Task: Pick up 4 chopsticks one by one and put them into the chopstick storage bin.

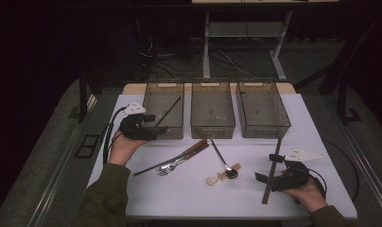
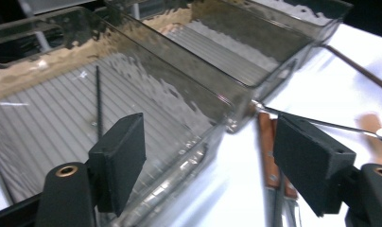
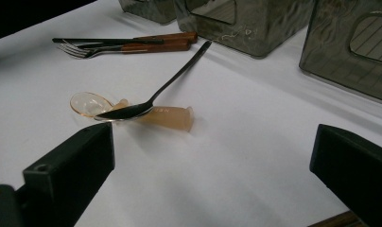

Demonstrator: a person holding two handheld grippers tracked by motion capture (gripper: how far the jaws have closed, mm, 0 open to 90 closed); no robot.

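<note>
High view: the left gripper (image 1: pixel 149 124) hangs at the near rim of the leftmost bin (image 1: pixel 164 108), its fingers spread and empty. A black chopstick (image 1: pixel 168 112) lies slantwise in that bin, so sorting cutlery into the three bins looks to be the work in hand. The right gripper (image 1: pixel 268 168) rests low on the counter (image 1: pixel 189 194) near its right edge, fingers apart, straddling a brown chopstick (image 1: pixel 272 170) whose long axis runs away from the person toward the rightmost bin (image 1: pixel 262 108). The right hand is plainly the nearer one to it.

Left gripper view: the fingers (image 2: pixel 120 163) stand wide with nothing between them. The black chopstick (image 2: pixel 99 101) lies on the bin's ribbed floor ahead.

Right gripper view: the fingers (image 3: pixel 73 165) gape with nothing gripped. Beyond them a metal spoon (image 3: pixel 156 92) lies across a translucent orange spoon (image 3: pixel 137 111), with bare counter all round. A wooden-handled fork (image 3: pixel 123 47) lies farther off, near the bins.
</note>
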